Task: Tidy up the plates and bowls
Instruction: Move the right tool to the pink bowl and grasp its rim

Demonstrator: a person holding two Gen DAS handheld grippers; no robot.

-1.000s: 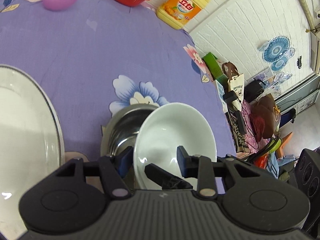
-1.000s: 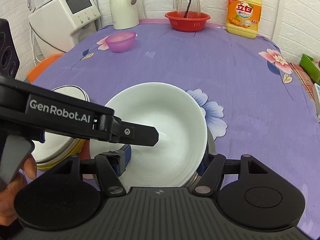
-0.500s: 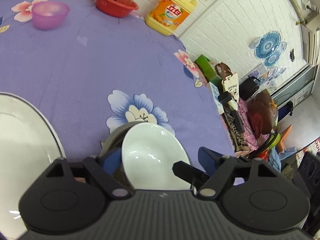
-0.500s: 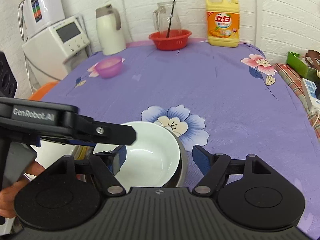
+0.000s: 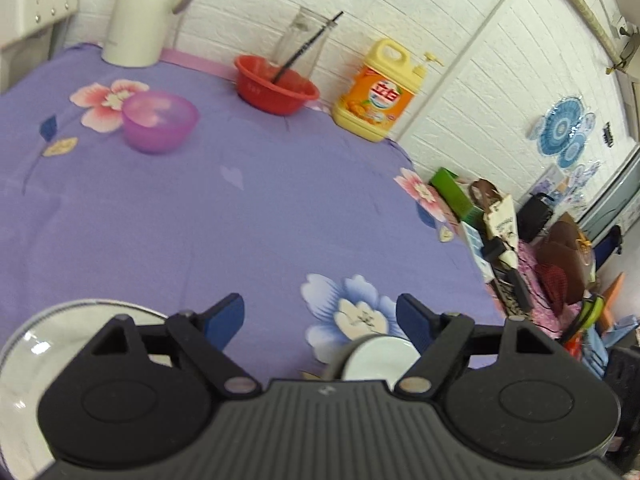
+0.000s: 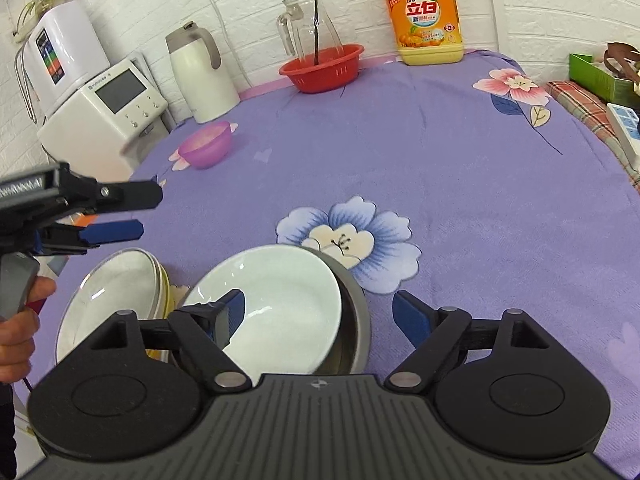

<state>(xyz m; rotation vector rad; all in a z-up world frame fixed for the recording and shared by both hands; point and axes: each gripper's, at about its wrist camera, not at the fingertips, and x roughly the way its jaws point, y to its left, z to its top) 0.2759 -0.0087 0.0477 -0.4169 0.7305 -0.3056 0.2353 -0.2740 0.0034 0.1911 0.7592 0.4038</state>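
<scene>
We see a purple bowl [image 6: 207, 145], red basket [image 6: 322, 67] and detergent jug [image 6: 425, 16] well beyond us on the purple tablecloth [image 6: 440, 168]. The white bowl [image 6: 276, 300] sits tilted in the steel bowl [image 6: 354, 316], beside stacked plates [image 6: 108, 300]. Our left gripper [image 5: 320, 316], which pinched its rim a second ago, is now spread and lifted away; our right gripper [image 6: 318, 316] hangs spread above it.

Tablecloth [image 6: 440, 152]: purple, pink and blue flower print. White bowl [image 6: 276, 300] in a grey steel bowl [image 6: 356, 320]. White plate [image 6: 108, 296], thin dark rim line, yellow one under it. Small bowl [image 6: 206, 146] translucent purple. Basket [image 6: 322, 68] red. Detergent jug [image 6: 428, 16] yellow, orange label. Kettle [image 6: 200, 76] white, grey handle. Both grippers black with blue fingertip pads [image 5: 224, 316].
</scene>
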